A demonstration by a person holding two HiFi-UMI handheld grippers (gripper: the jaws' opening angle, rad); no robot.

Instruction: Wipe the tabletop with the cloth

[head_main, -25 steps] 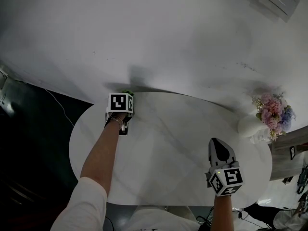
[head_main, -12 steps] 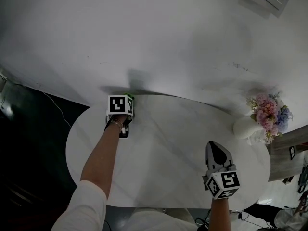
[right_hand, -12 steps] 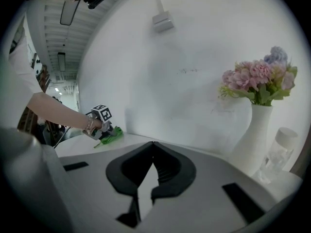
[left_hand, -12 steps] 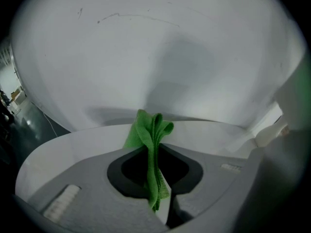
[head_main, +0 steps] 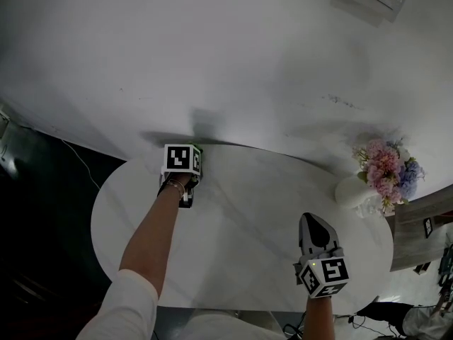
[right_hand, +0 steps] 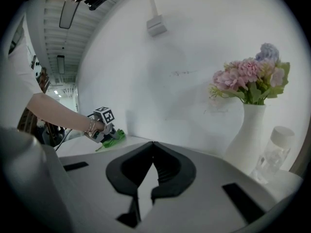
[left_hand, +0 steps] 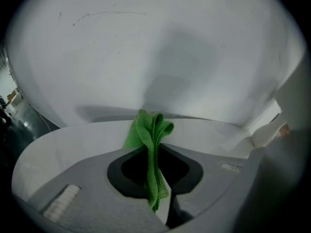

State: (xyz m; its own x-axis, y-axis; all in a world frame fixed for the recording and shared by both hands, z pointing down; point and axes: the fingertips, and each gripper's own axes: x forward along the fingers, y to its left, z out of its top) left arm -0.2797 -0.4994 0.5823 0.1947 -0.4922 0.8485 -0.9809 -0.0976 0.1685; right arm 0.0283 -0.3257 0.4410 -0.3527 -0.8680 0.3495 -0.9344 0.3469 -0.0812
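Observation:
A green cloth (left_hand: 153,144) hangs bunched and folded between the jaws of my left gripper (left_hand: 154,152), which is shut on it. The cloth's lower end touches the white marbled tabletop (left_hand: 68,142) close to the wall. In the head view the left gripper (head_main: 190,154) sits at the table's far edge, with only a sliver of the cloth (head_main: 197,148) showing past its marker cube. My right gripper (head_main: 312,222) hovers over the near right part of the table (head_main: 241,218). Its jaws meet with nothing between them (right_hand: 153,147).
A white vase of pink and purple flowers (head_main: 384,170) stands at the table's right end, with a clear bottle (right_hand: 275,149) beside the vase (right_hand: 248,135). The white wall (head_main: 233,69) runs right behind the table's far edge. Dark floor lies to the left.
My left gripper has slid the cloth a little to the right along the far edge. The right gripper has hardly moved. The head view has shifted slightly.

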